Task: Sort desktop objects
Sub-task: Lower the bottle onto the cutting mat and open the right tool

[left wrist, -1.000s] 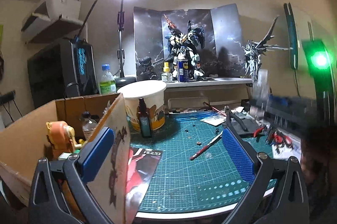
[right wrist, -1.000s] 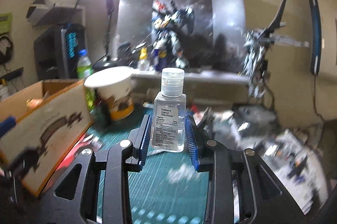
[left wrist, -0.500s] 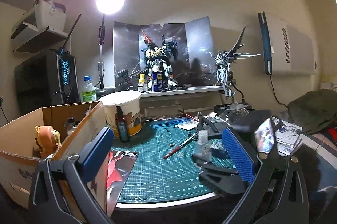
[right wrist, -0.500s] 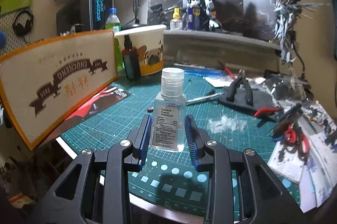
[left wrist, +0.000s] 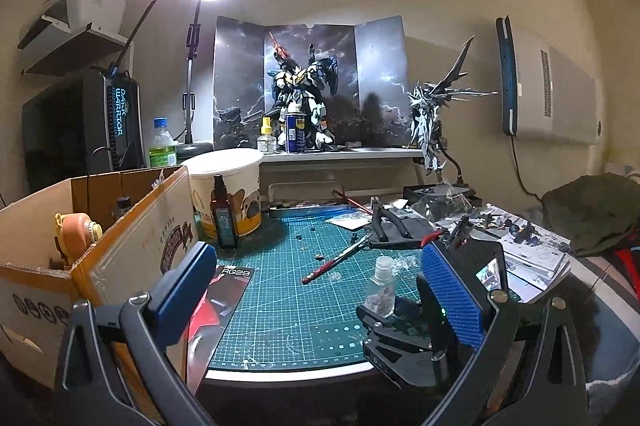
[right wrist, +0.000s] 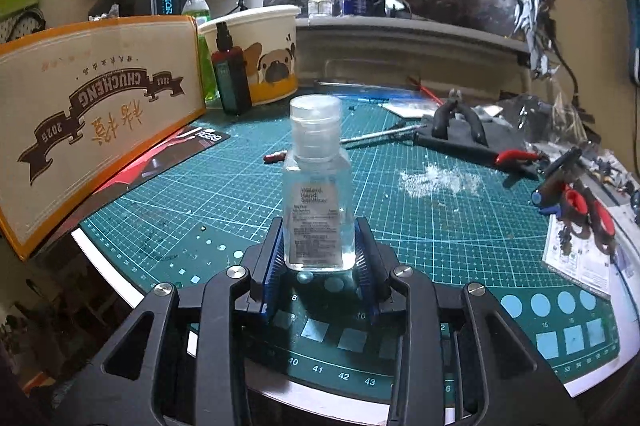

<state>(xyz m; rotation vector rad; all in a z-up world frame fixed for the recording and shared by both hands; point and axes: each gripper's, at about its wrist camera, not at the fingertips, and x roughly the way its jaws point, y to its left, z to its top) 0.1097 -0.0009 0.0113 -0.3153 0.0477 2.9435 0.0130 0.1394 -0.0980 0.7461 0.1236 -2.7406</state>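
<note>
A clear hand sanitizer bottle [right wrist: 318, 193] with a white cap stands upright on the green cutting mat [right wrist: 440, 226] near its front edge. My right gripper [right wrist: 319, 226] is shut on its lower half, one blue pad against each side. In the left wrist view the same bottle [left wrist: 382, 286] shows at right, with the right gripper [left wrist: 400, 322] low around its base. My left gripper [left wrist: 318, 290] hangs open in front of the mat, holding nothing. The cardboard box [left wrist: 132, 238] with several items inside stands at left.
A brown spray bottle [left wrist: 224, 214] and a pug-print tub [left wrist: 240, 181] stand behind the box. A red-tipped tool [left wrist: 336, 262], black pliers [right wrist: 460, 121], red scissors [right wrist: 588, 209], papers and white dust [right wrist: 436, 179] lie on the right. A red booklet [left wrist: 224, 290] lies by the box.
My right gripper has come down and brought the bottle onto the mat's front part; the bottle now sits higher between the pads. My left gripper has drawn back from the box.
</note>
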